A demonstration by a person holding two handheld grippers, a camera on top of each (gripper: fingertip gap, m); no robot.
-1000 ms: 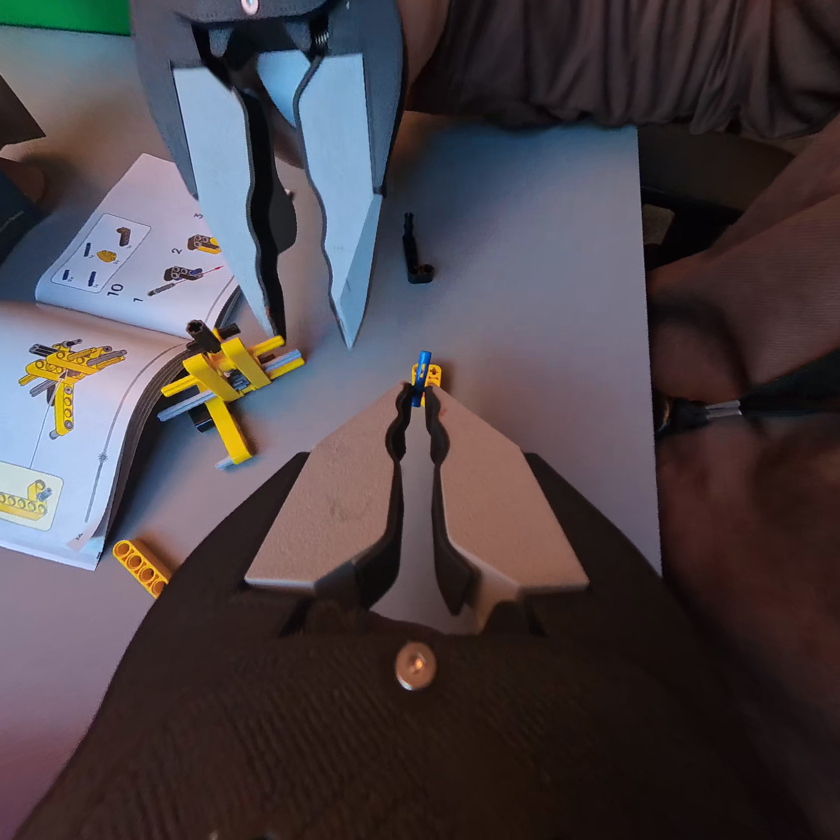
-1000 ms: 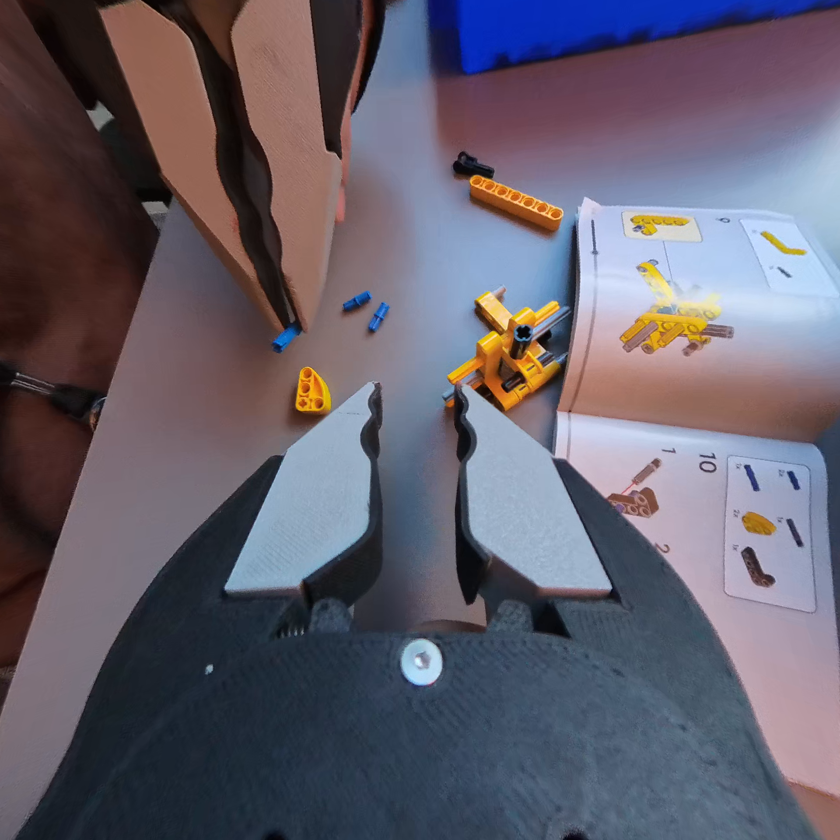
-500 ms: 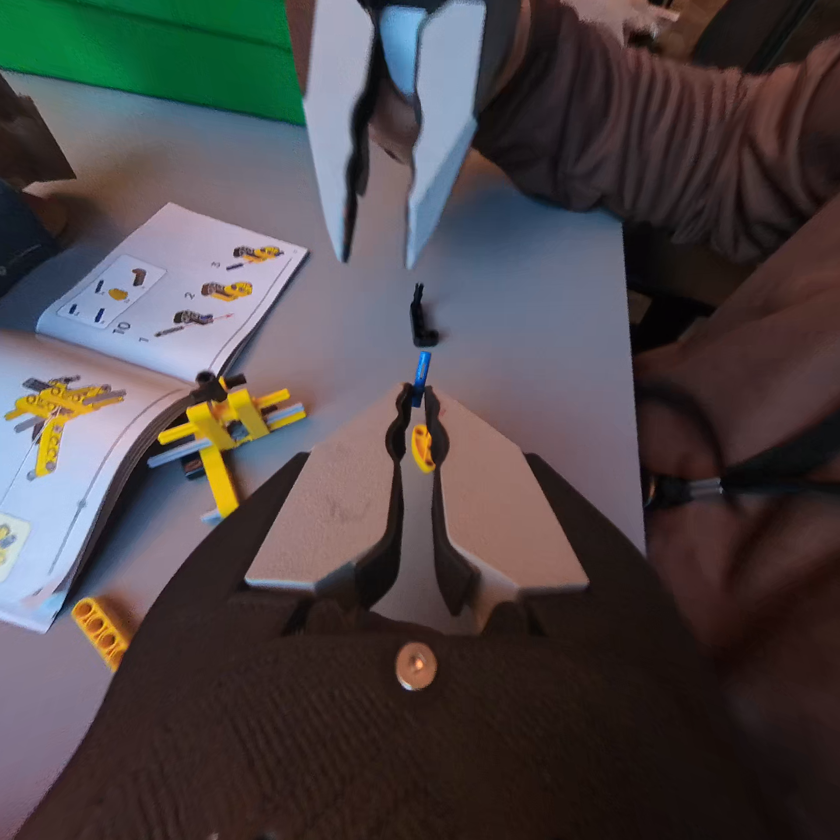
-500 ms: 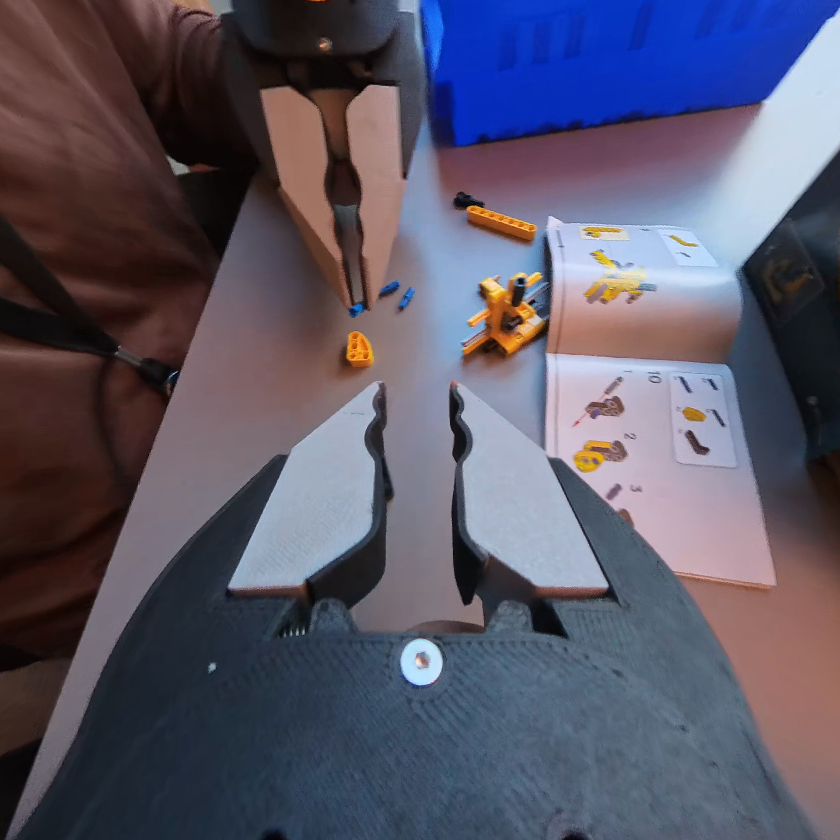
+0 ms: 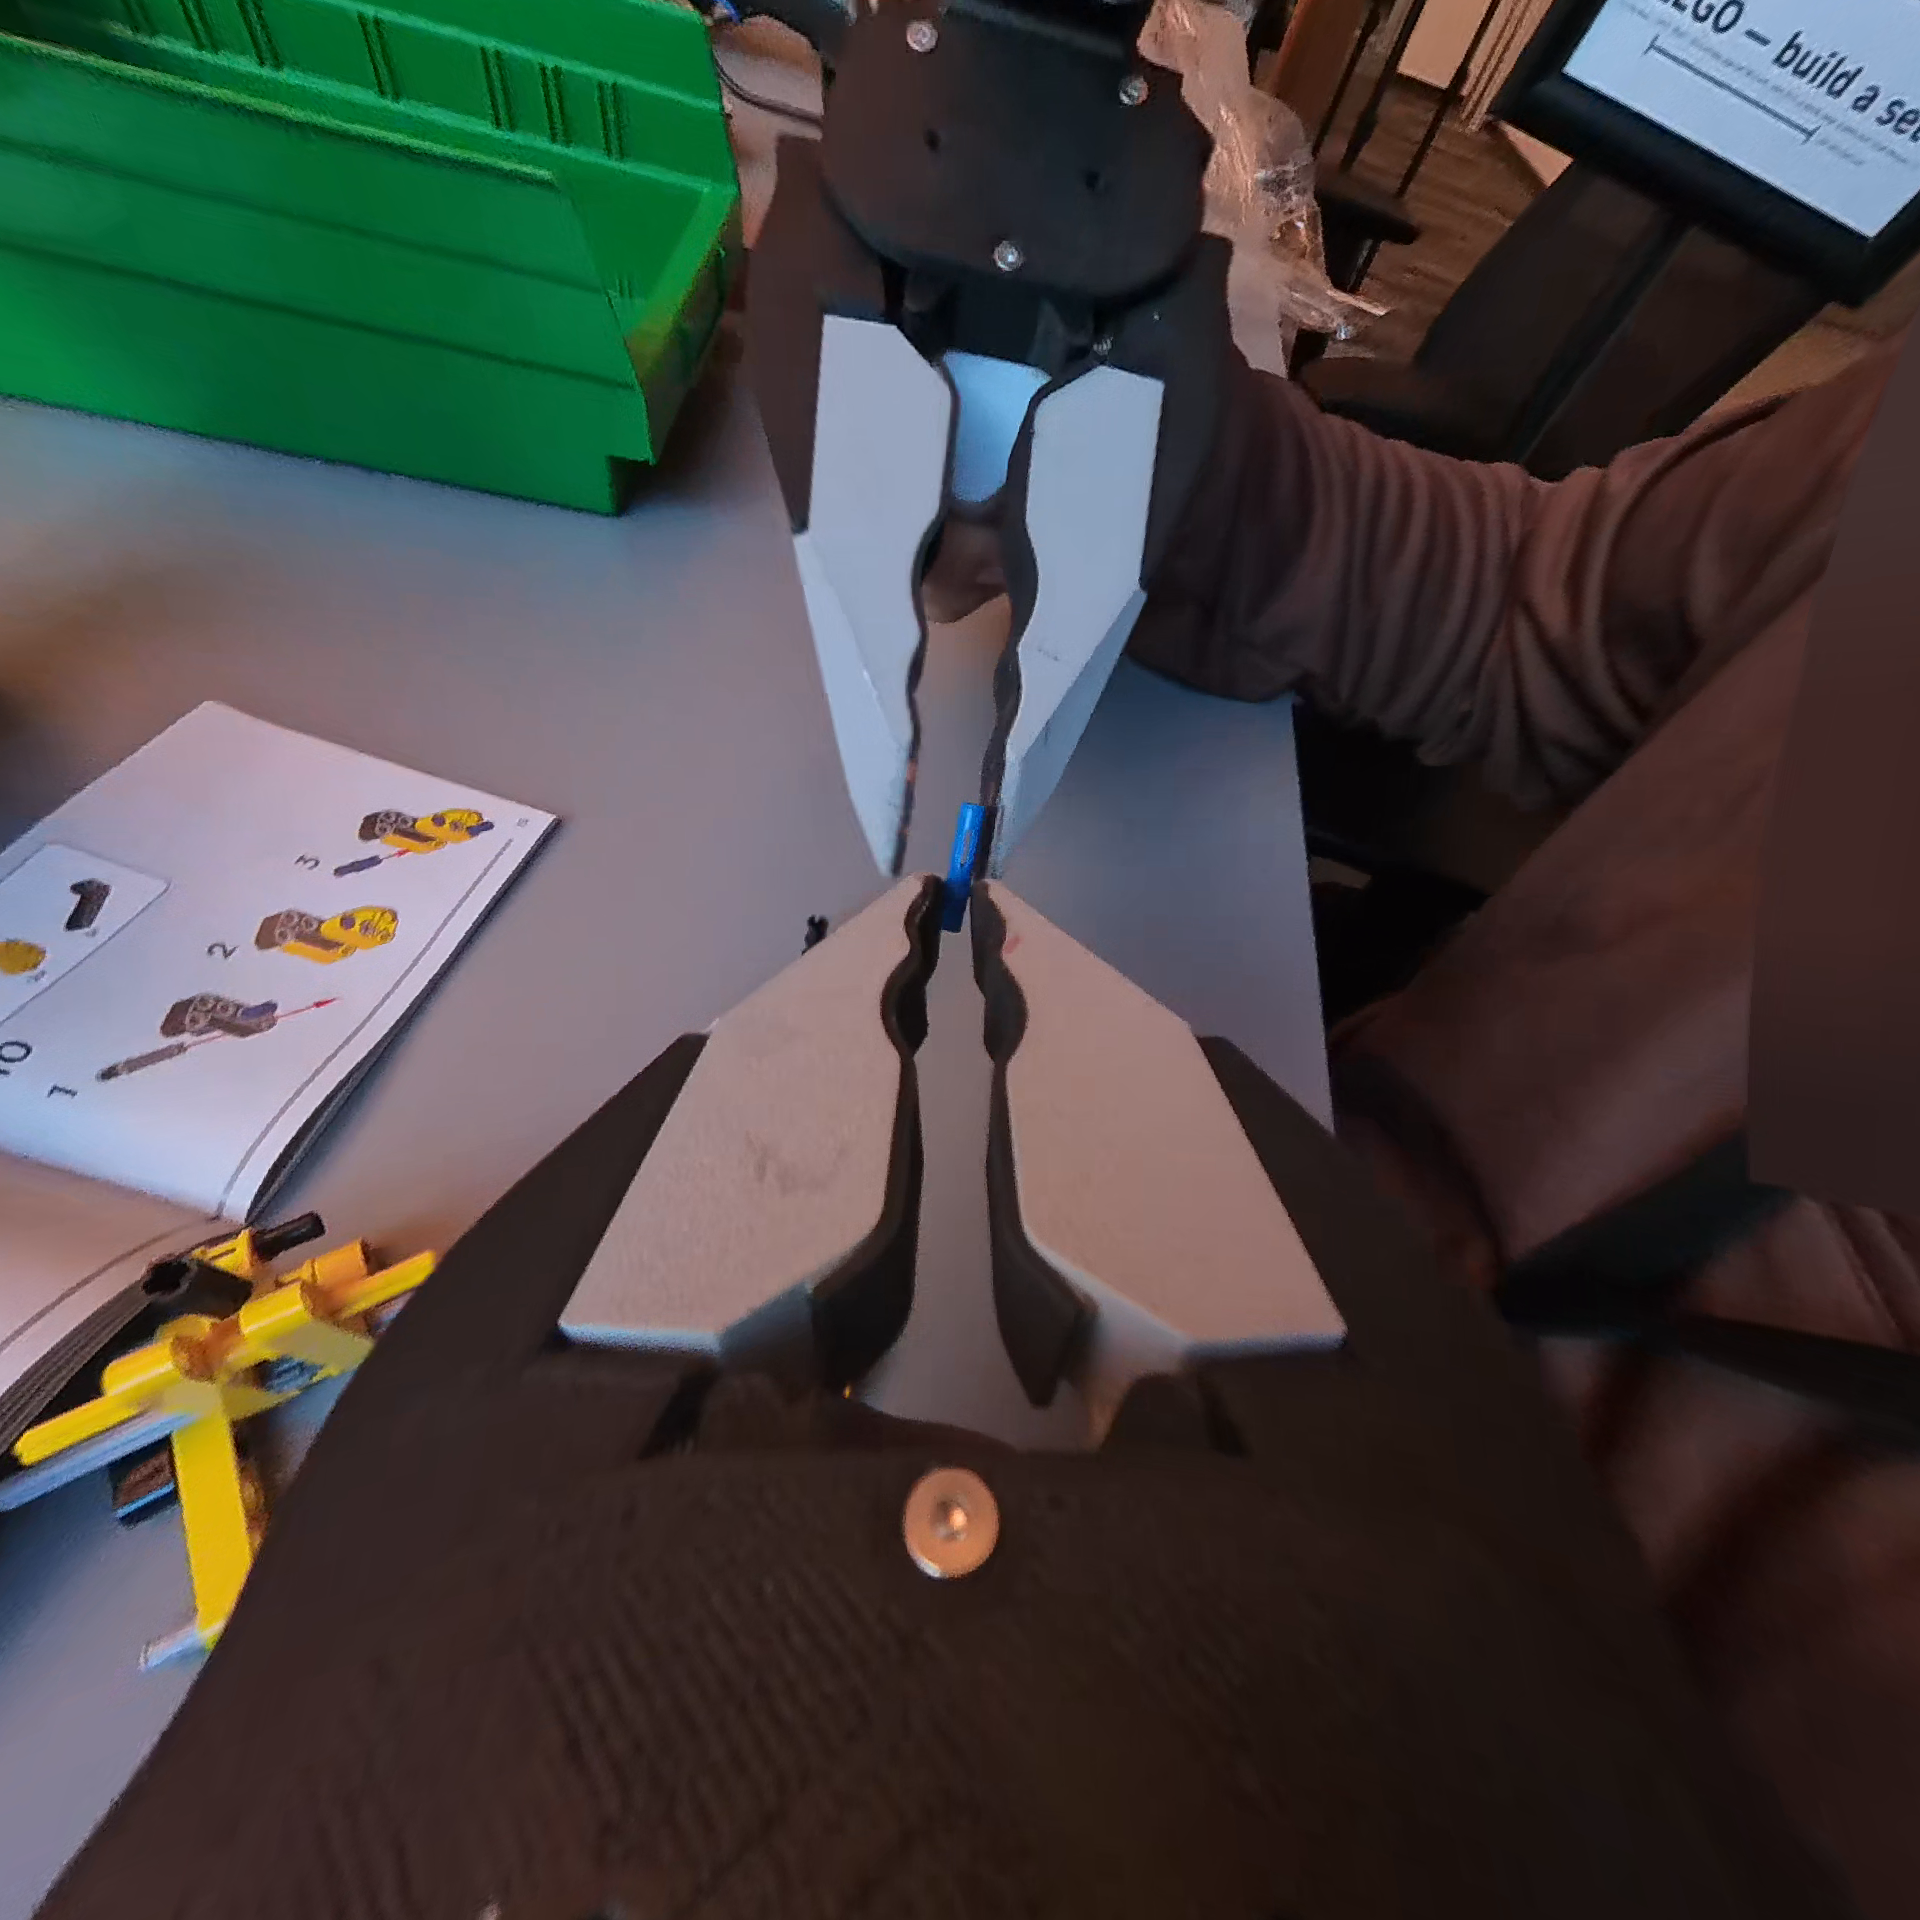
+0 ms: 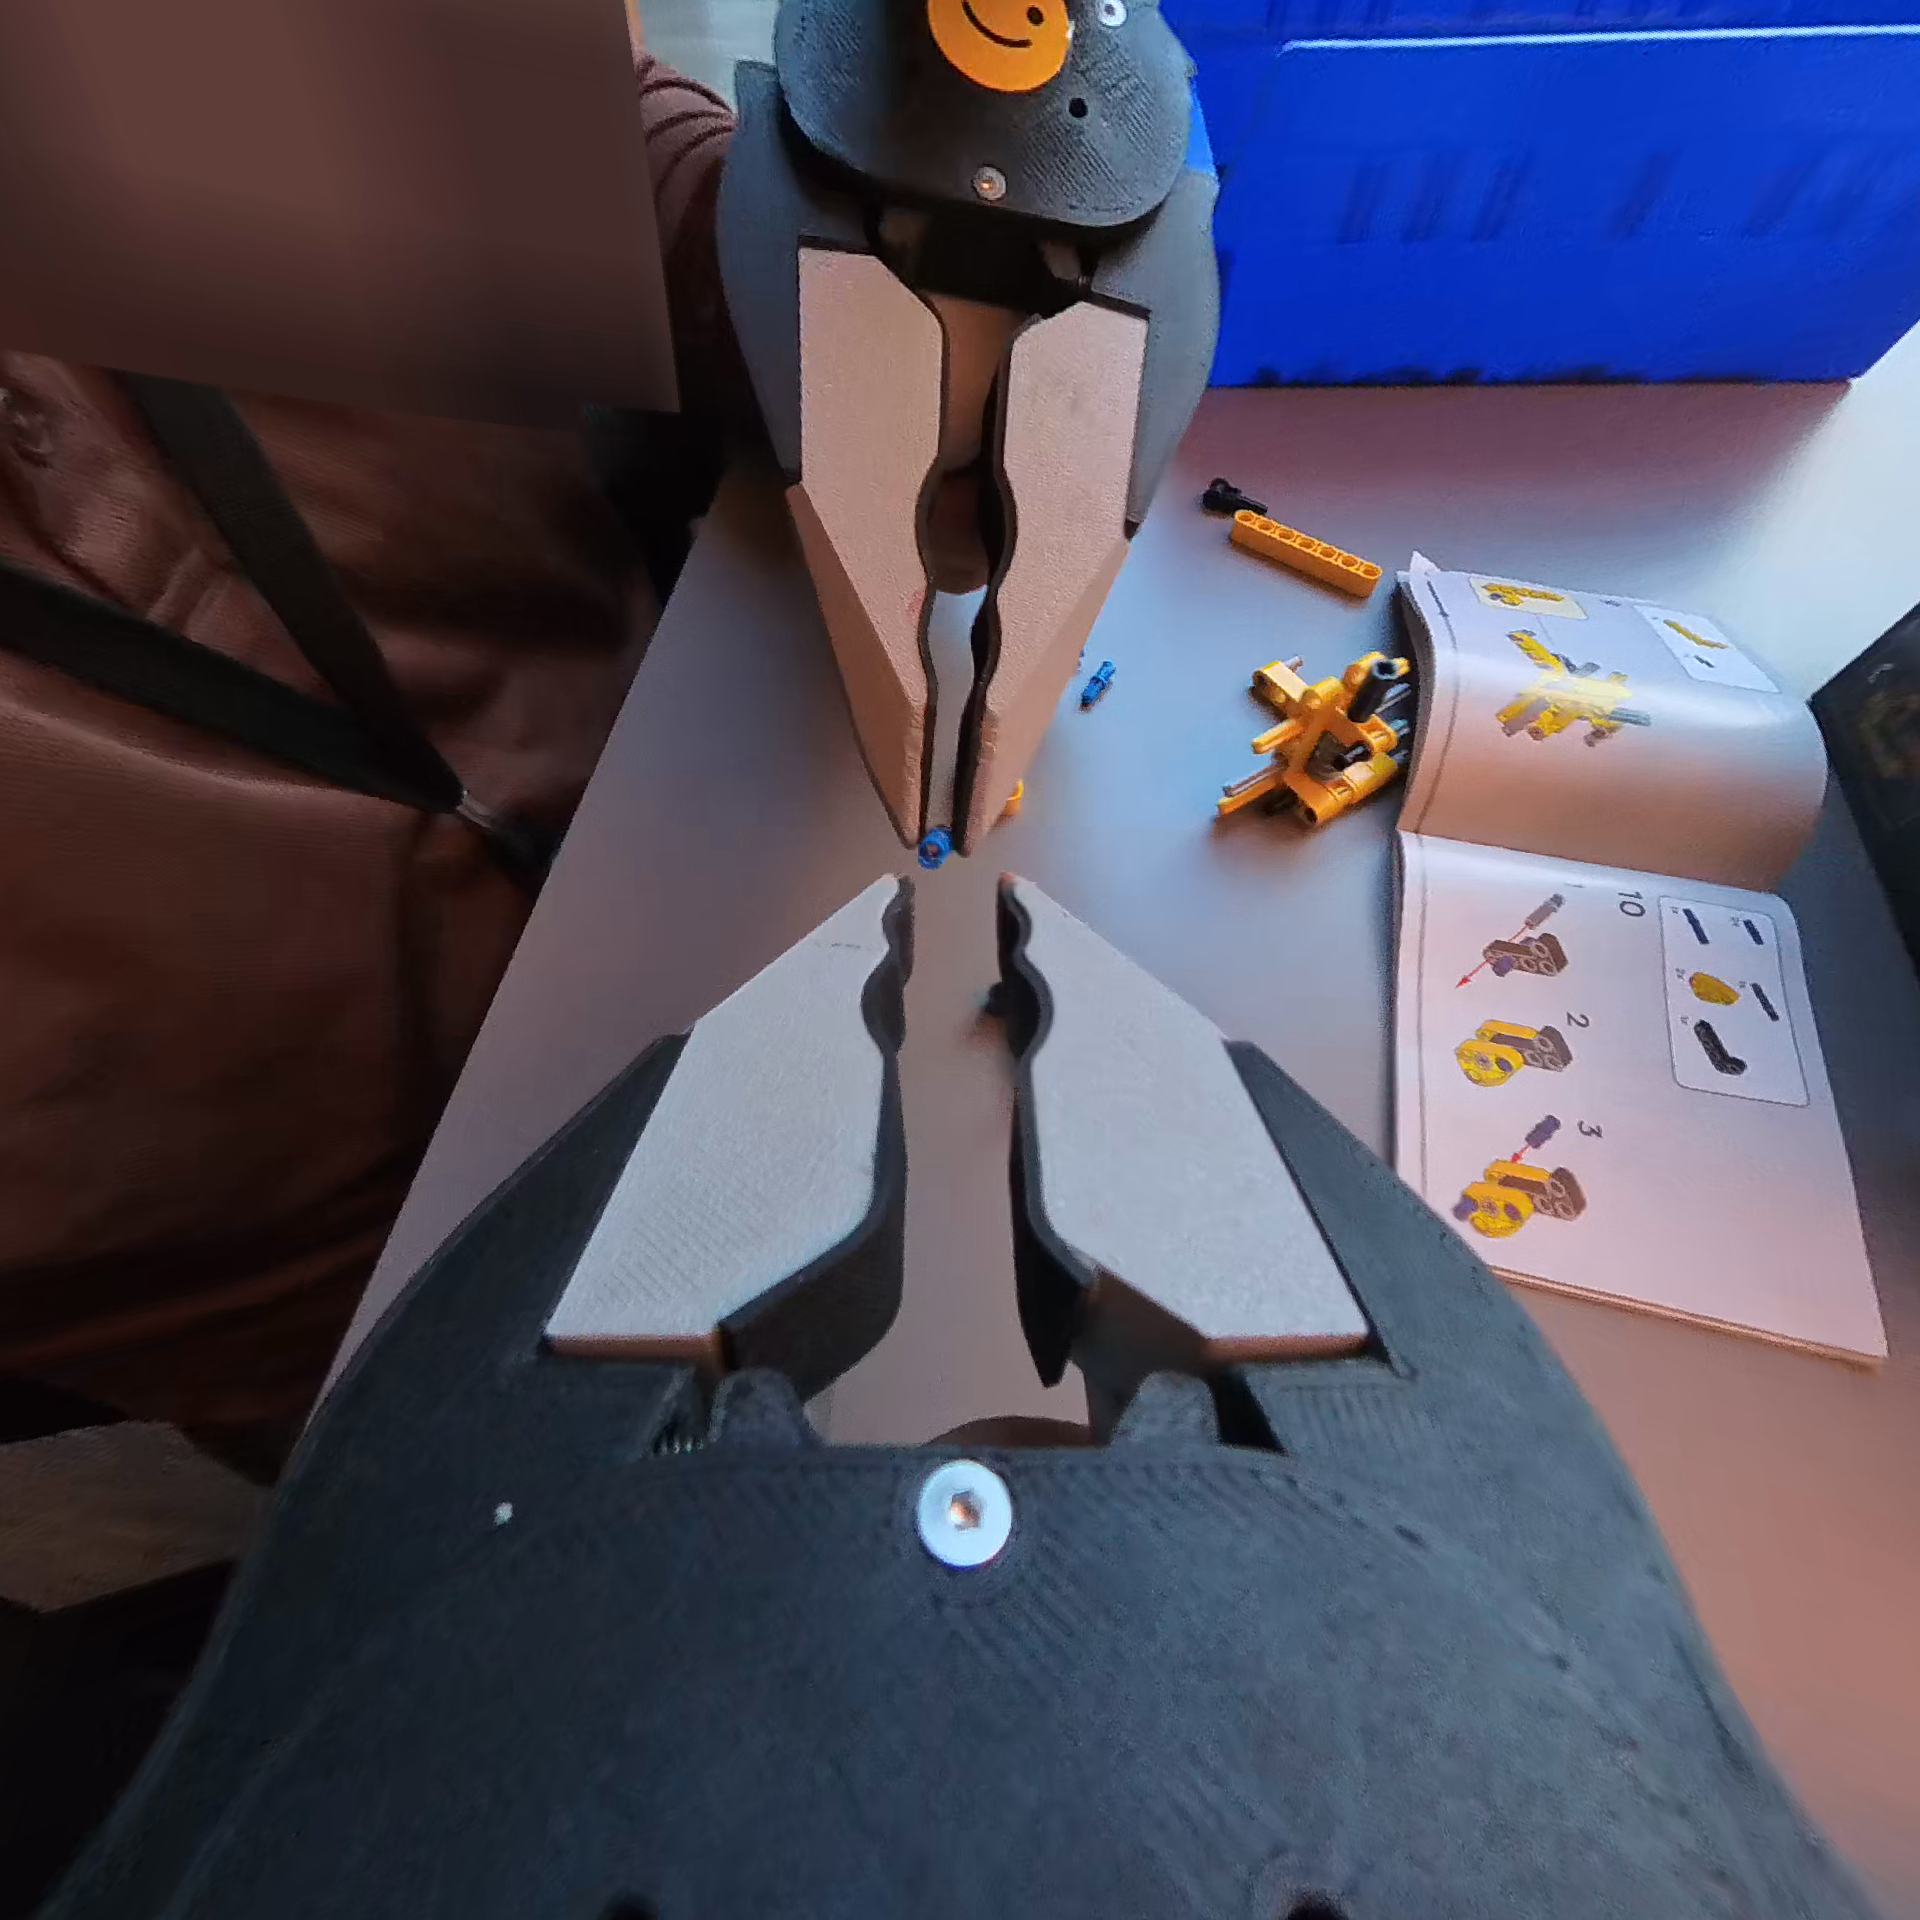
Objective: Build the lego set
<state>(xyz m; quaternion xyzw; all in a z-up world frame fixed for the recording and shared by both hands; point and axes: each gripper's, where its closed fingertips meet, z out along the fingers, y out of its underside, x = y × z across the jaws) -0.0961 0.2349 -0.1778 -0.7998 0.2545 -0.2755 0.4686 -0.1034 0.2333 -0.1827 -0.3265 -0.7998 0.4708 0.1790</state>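
My left gripper (image 5: 951,899) is shut on a short blue pin (image 5: 960,854) and holds it above the grey table (image 5: 582,665). The pin sticks out past the fingertips. My right gripper (image 5: 948,847) is open and faces the left one tip to tip, with the pin's free end between its fingertips. In the right wrist view the right gripper (image 6: 951,888) is open and empty, just in front of the left gripper (image 6: 948,842) and the blue pin (image 6: 934,849). A small yellow piece (image 6: 1013,798) lies on the table behind the left gripper.
A partly built yellow model (image 6: 1325,743) lies beside the open instruction booklet (image 6: 1621,1039). An orange beam (image 6: 1304,540), a black connector (image 6: 1231,497), a loose blue pin (image 6: 1096,684) and a black piece (image 6: 995,1003) lie on the table. A blue bin (image 6: 1558,208) and a green bin (image 5: 312,260) stand at its ends. Less than 4 cm separates the two grippers' tips. The black connector (image 6: 1231,497) is about 25 cm from both grippers' fingertips.
Both grippers have risen from the table. The left one kept the blue pin and lifted it. The right one swung round to face it tip to tip, still open.
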